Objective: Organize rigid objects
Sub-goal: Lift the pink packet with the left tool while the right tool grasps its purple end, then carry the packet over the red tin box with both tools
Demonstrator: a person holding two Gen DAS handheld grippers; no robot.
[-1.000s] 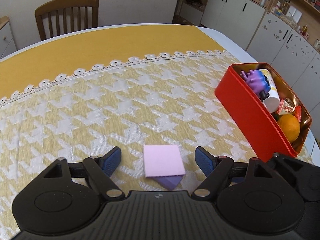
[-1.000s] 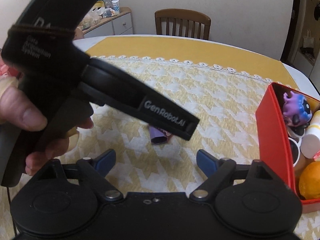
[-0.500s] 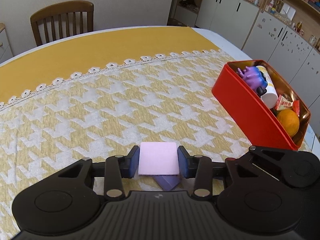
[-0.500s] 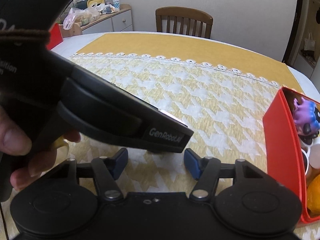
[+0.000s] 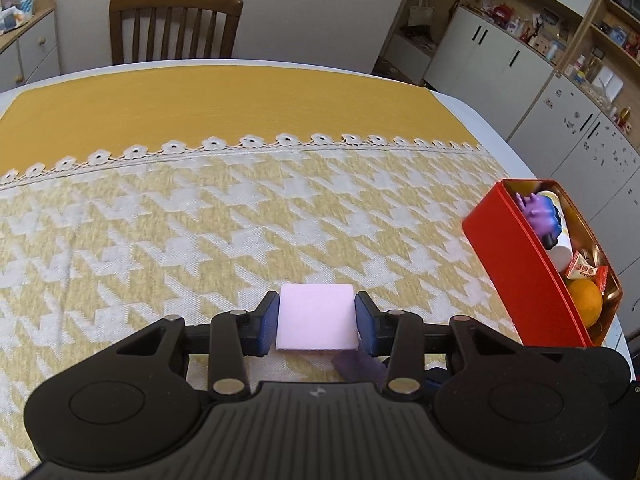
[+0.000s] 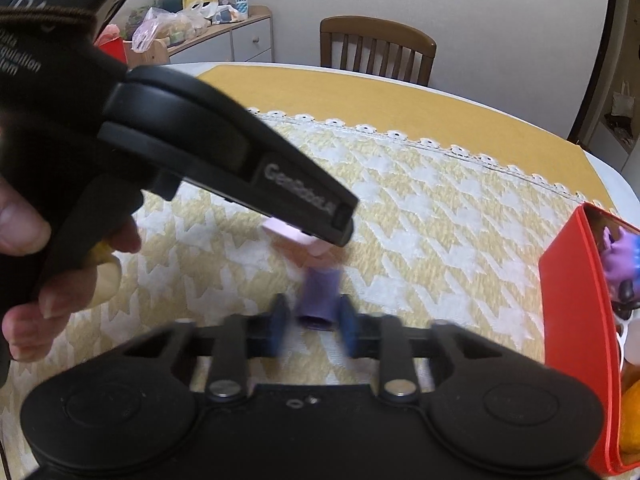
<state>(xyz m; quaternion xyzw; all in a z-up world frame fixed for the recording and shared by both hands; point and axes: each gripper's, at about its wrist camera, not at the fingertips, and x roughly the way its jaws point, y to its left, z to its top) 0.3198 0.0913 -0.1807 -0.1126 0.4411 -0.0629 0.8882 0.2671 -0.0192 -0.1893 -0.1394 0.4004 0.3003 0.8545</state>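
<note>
A round surface (image 5: 240,100) carries a yellow cloth with a houndstooth runner; one wooden chair (image 5: 176,24) stands at its far side, with cabinets (image 5: 520,68) to the right. One red box (image 5: 520,276) sits near the right edge, holding a purple toy (image 5: 540,212), a white cup (image 5: 562,252), a red wrapper (image 5: 586,270) and an orange (image 5: 586,306). Two loose items lie in the foreground: a pink block (image 5: 316,316) and, just below and right of it, a purple piece (image 6: 318,296) whose contact with the block cannot be told. The left gripper (image 5: 316,324) pinches the pink block, a blue pad against each side; a second ago its jaws stood wide, the block free between them. The right gripper (image 6: 314,324), motion-blurred, is closing, with the purple piece between its pads; whether they already press on it is unclear. A second ago these jaws were wide apart and the piece lay farther ahead. In the right wrist view the left gripper's black body, held by a hand (image 6: 24,236), crosses the upper left and hides most of the pink block.
</note>
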